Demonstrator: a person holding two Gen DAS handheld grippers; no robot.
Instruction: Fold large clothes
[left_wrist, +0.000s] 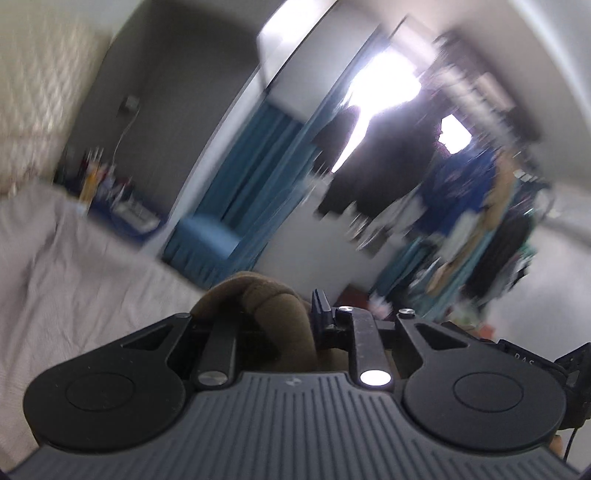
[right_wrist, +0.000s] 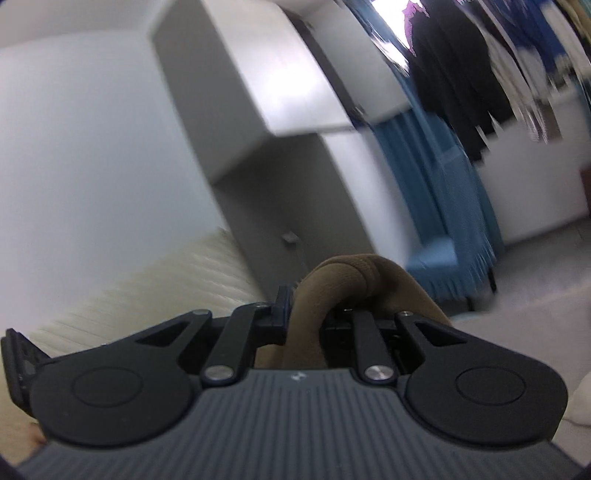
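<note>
A thick brown garment (left_wrist: 255, 295) bulges in folds between the jaws of my left gripper (left_wrist: 273, 314), which is shut on it above a bed with a pale sheet (left_wrist: 74, 288). In the right wrist view another bunched part of the brown garment (right_wrist: 354, 273) arches up between the jaws of my right gripper (right_wrist: 306, 306), also shut on the cloth. Both views are blurred and tilted. The rest of the garment hangs out of sight below the grippers.
A blue curtain (left_wrist: 255, 177) hangs beside a bright window (left_wrist: 384, 81). Dark and blue clothes (left_wrist: 454, 192) hang on a rack at the right. A cluttered bedside stand (left_wrist: 107, 192) sits past the bed. A cream headboard (right_wrist: 155, 280) and a grey wall column (right_wrist: 221, 110) face the right gripper.
</note>
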